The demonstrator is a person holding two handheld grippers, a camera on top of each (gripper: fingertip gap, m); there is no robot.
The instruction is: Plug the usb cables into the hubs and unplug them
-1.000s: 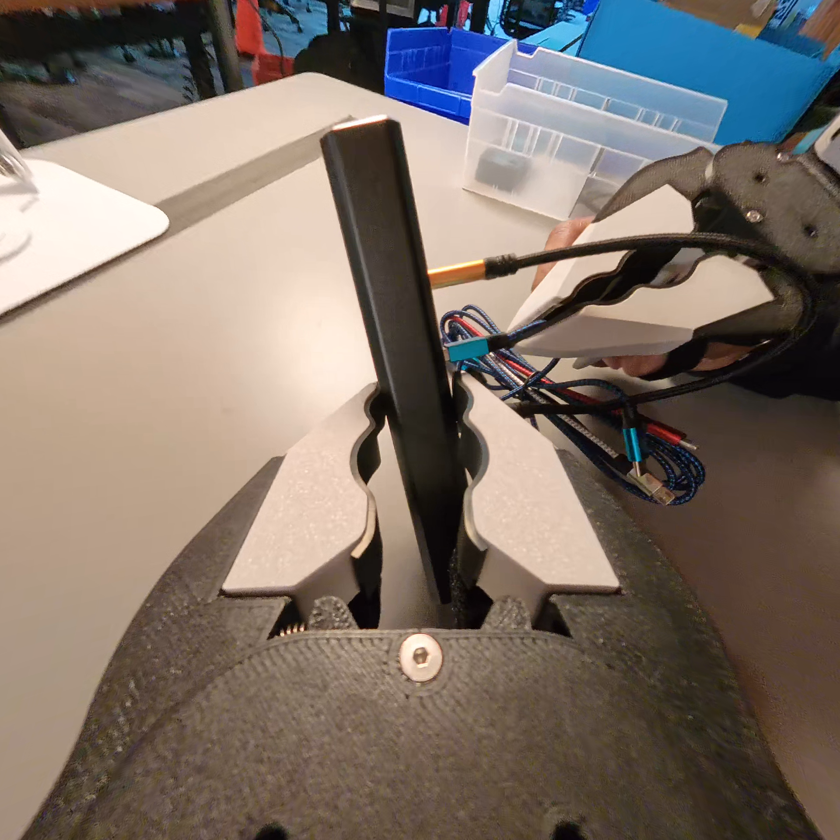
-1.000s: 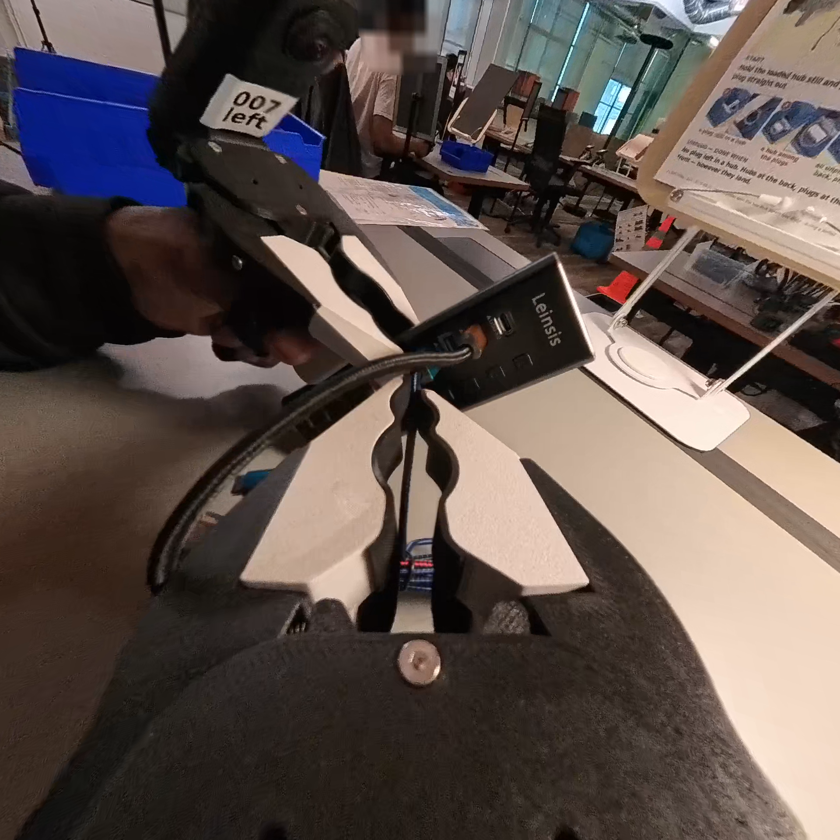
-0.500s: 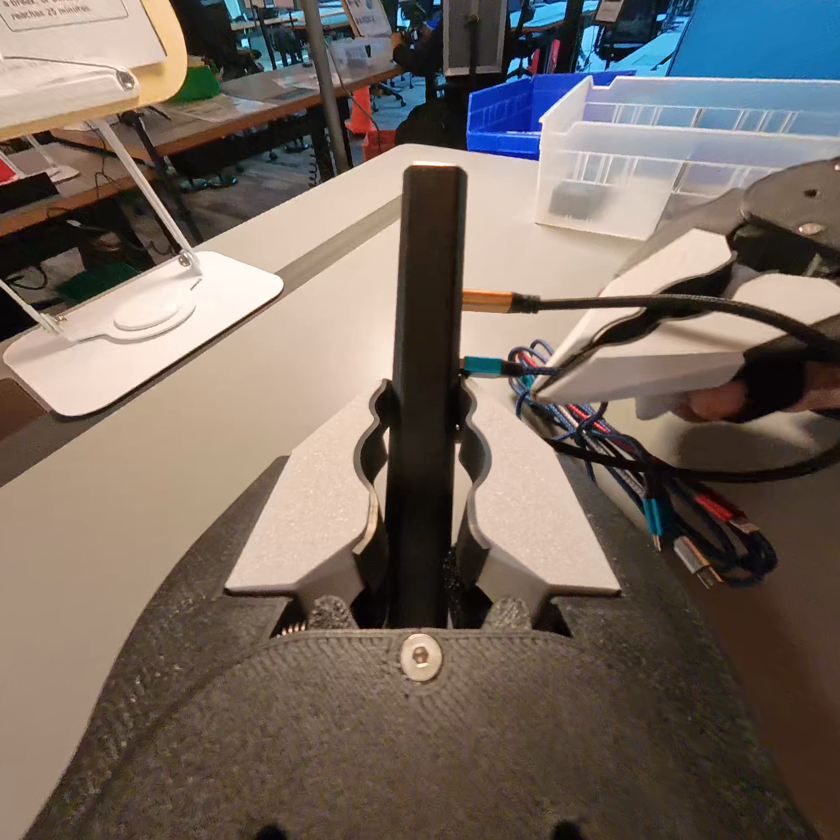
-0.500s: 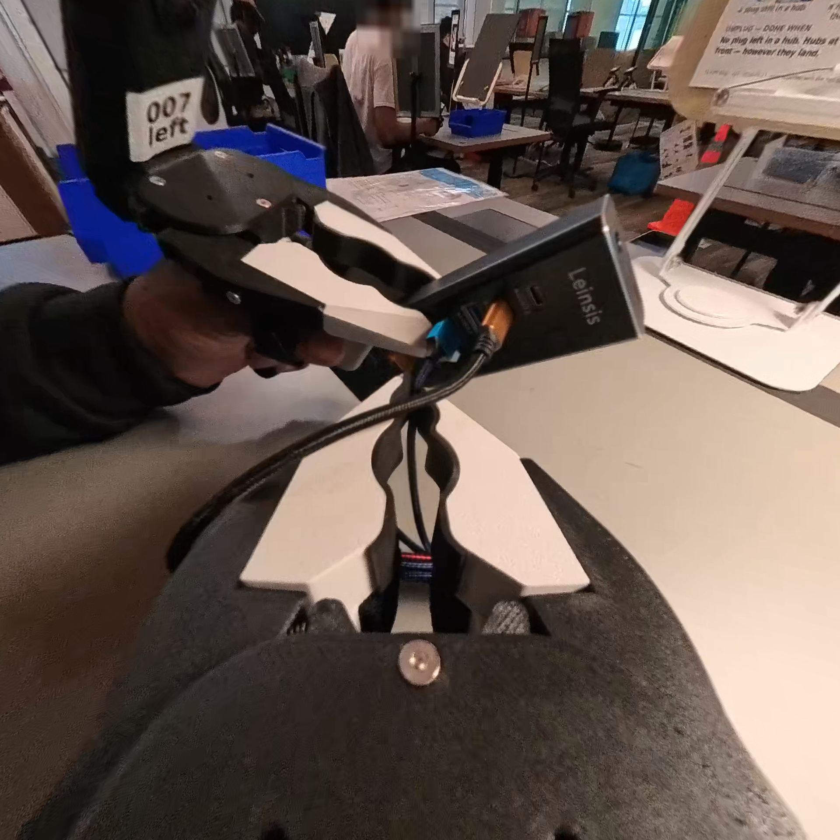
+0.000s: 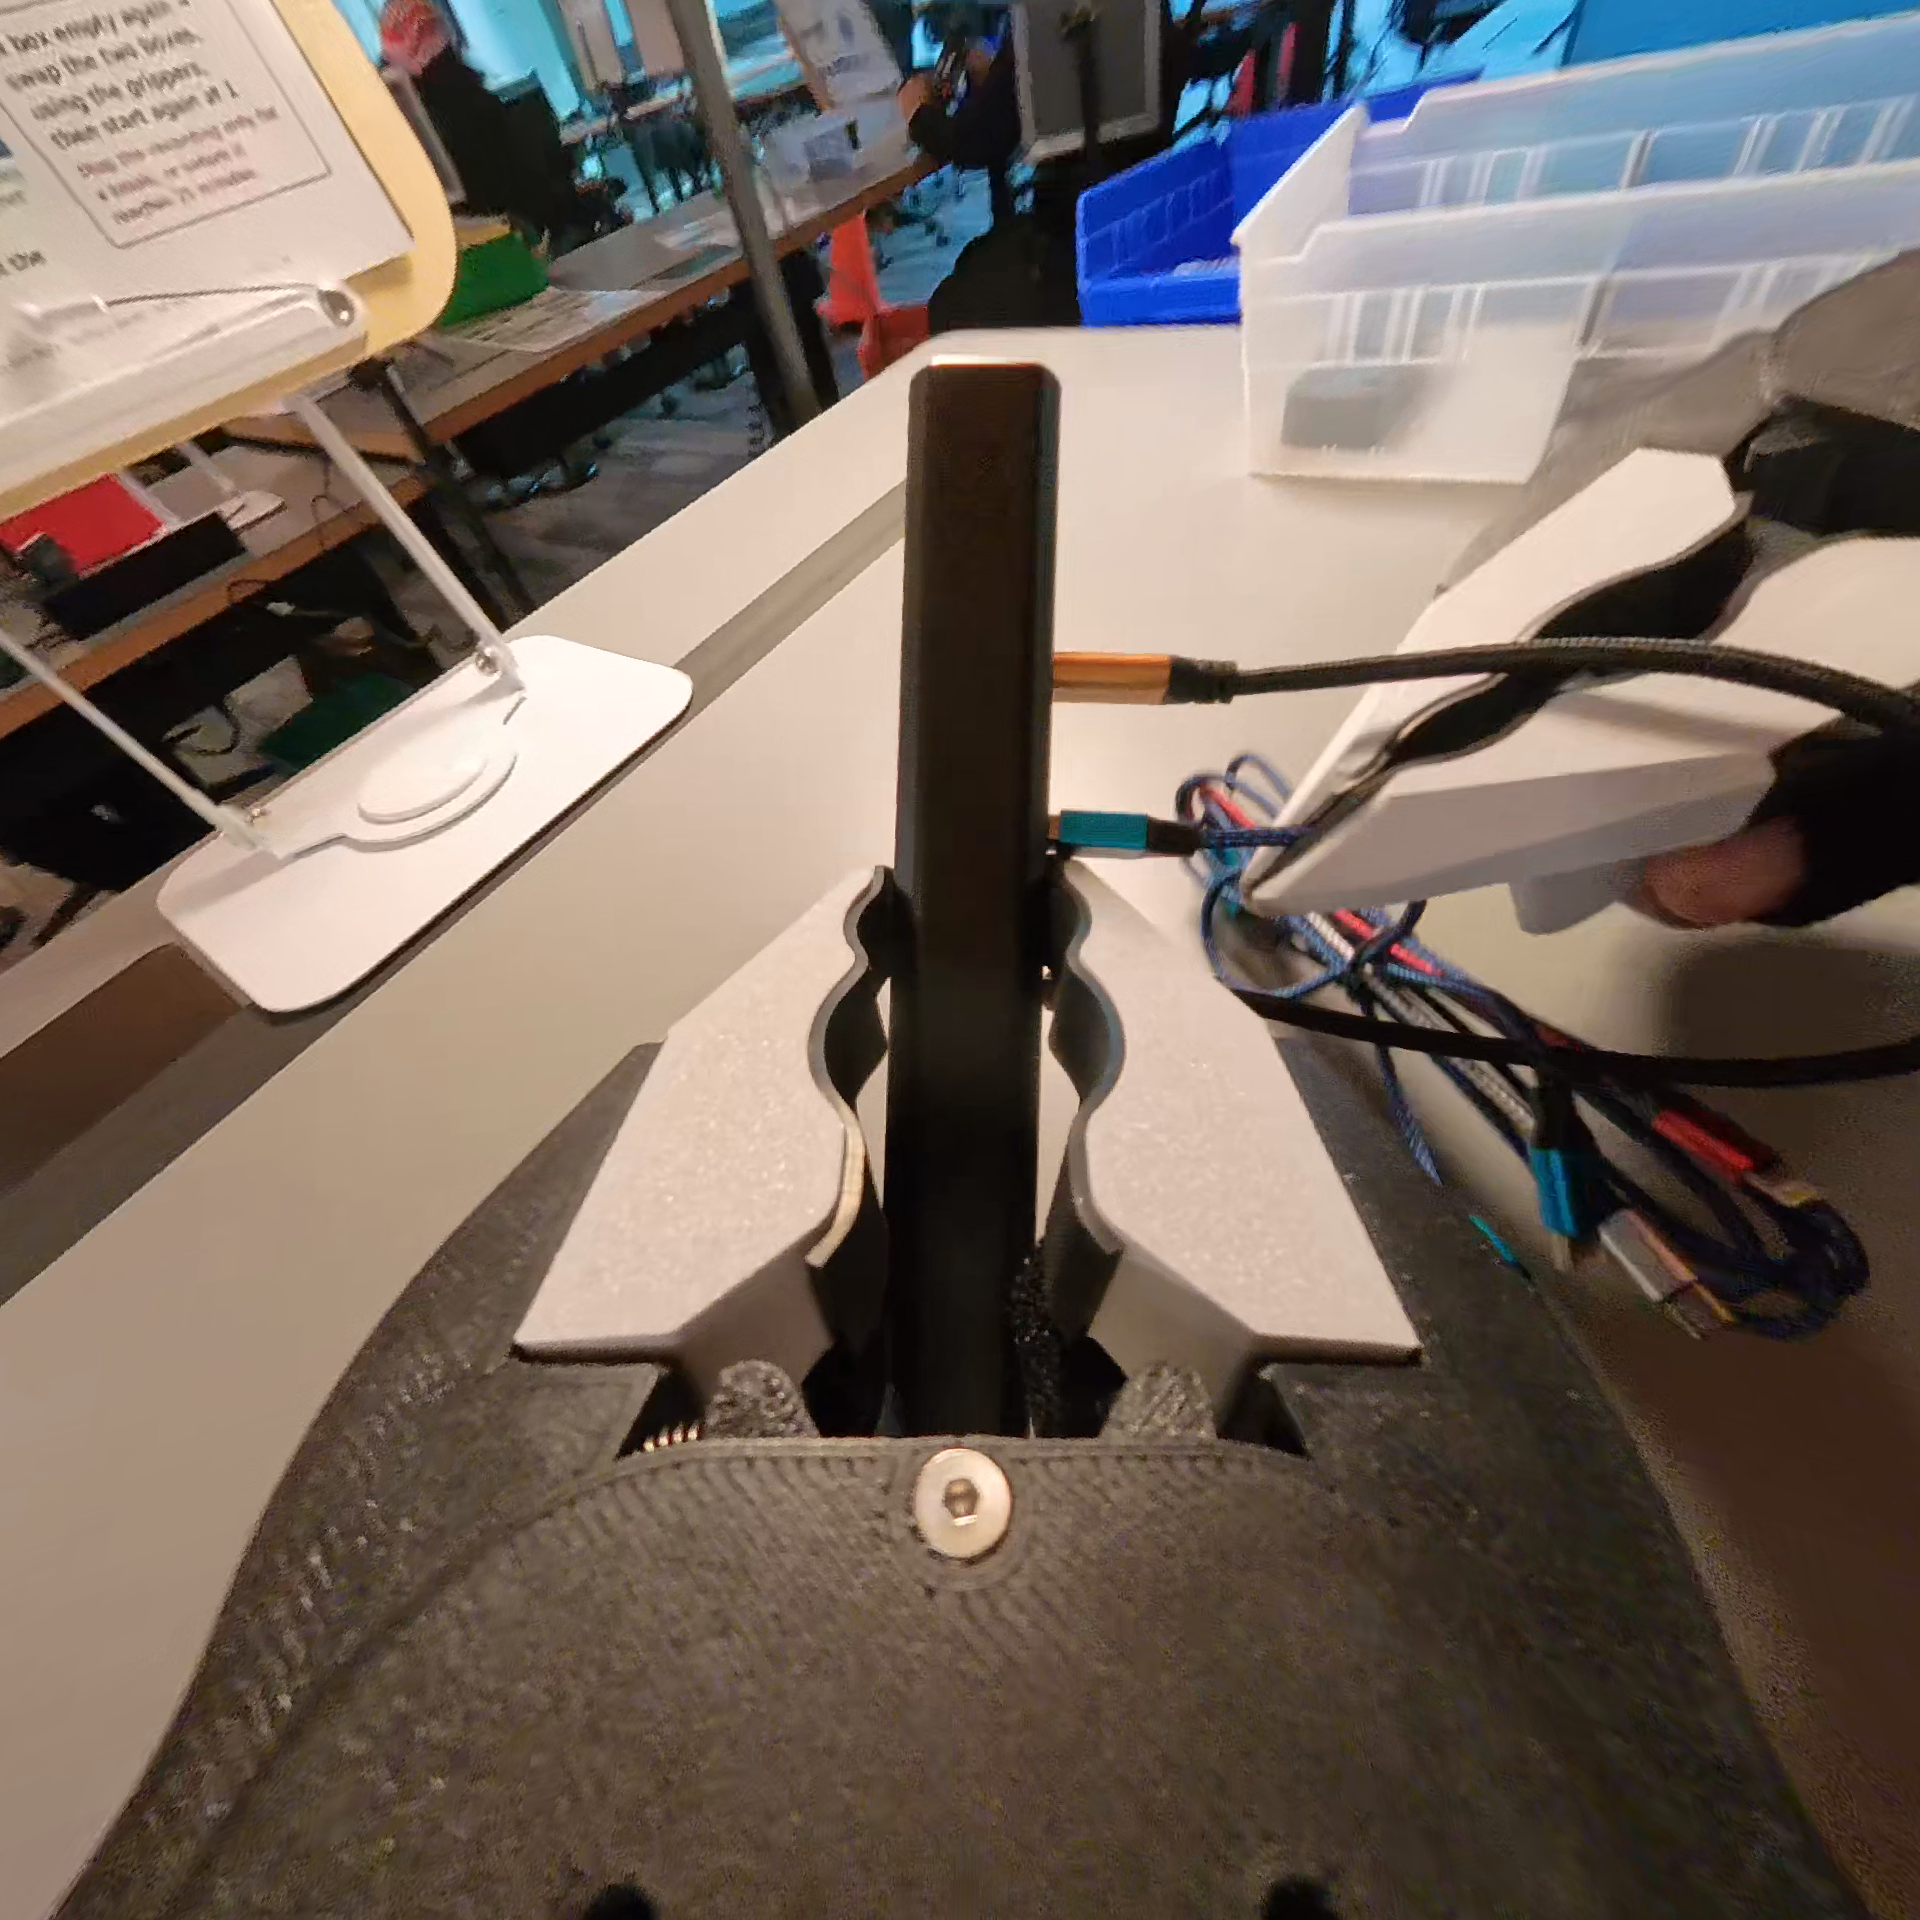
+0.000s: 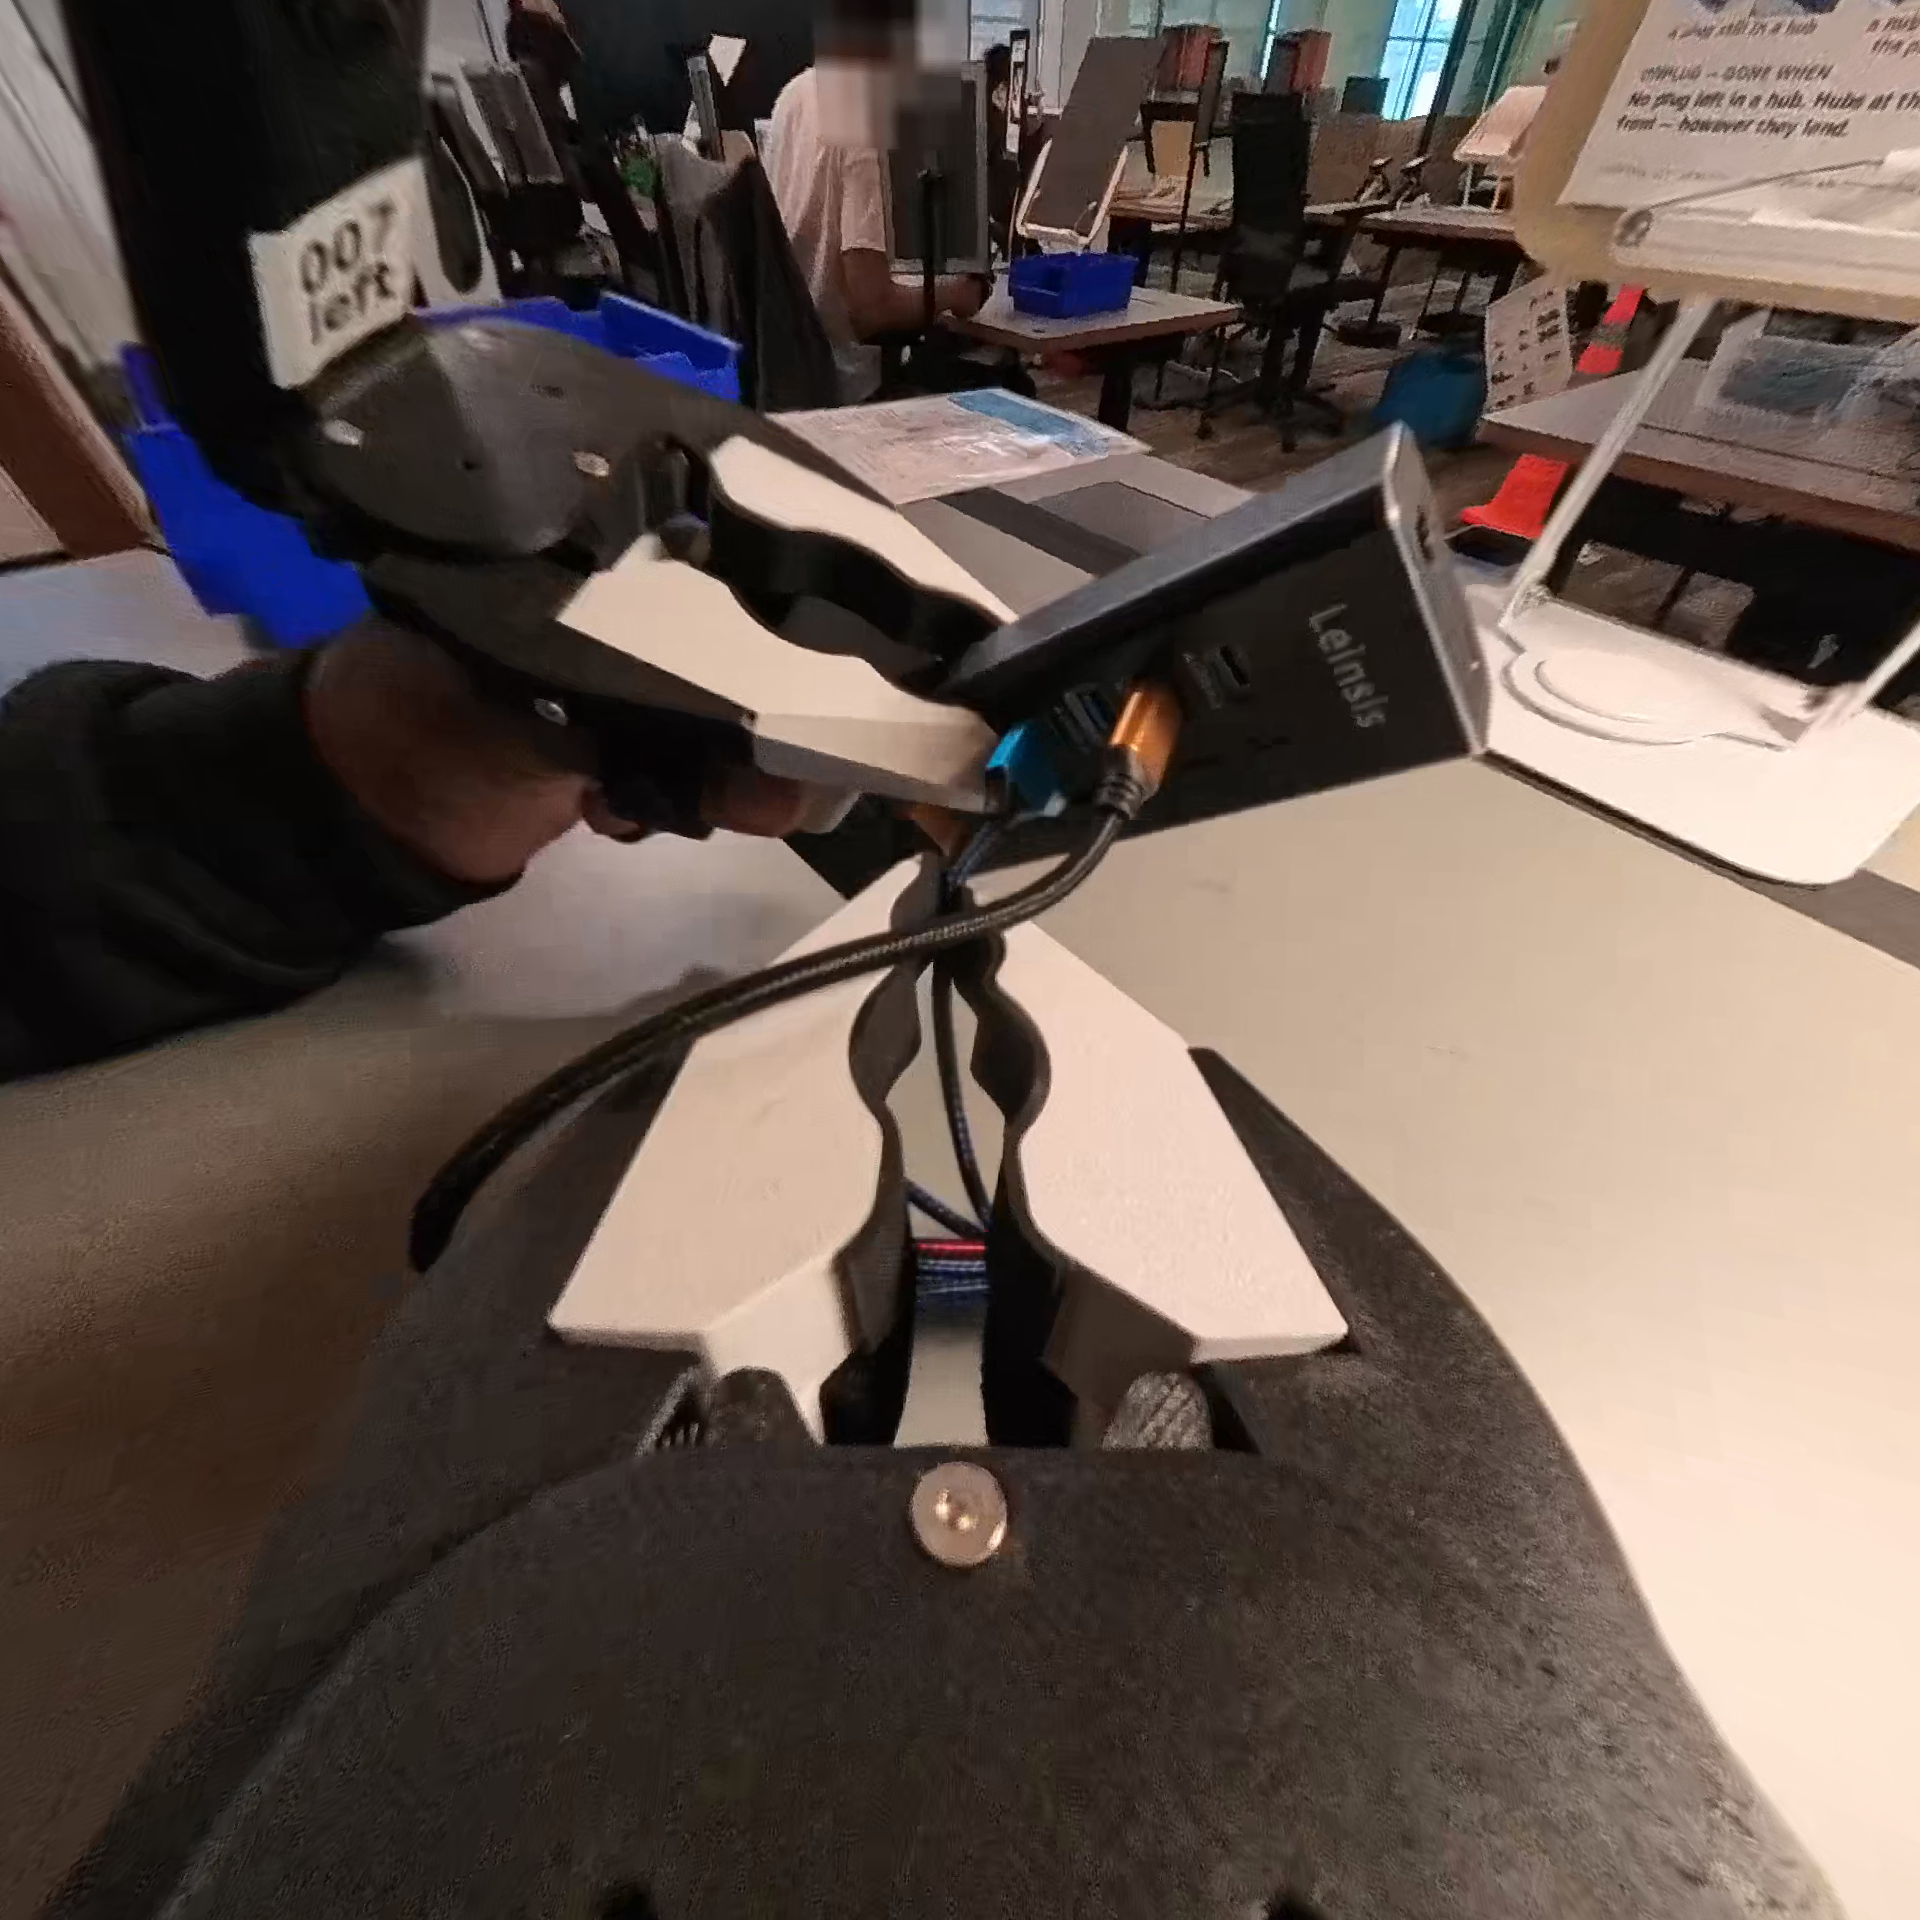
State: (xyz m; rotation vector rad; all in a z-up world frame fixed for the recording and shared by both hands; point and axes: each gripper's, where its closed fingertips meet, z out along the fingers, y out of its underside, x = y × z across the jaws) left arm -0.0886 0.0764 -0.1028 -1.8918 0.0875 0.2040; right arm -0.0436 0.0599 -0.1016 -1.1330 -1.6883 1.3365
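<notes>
Hub (image 5: 977, 790): slim black bar, matte, held upright above the bench, clamped between the left gripper (image 5: 971, 925) jaws. Orange plug (image 5: 1112, 677) and teal plug (image 5: 1103, 831), both metal-sleeved on braided cable, sit in its side ports. Right gripper (image 6: 951, 914): jaws closed on the blue braided cable (image 6: 948, 1060) behind the teal plug. Step, by judgement: plugging or unplugging teal, cannot tell which. Spare cables (image 5: 1621, 1174) lie coiled near the bench's right edge.
</notes>
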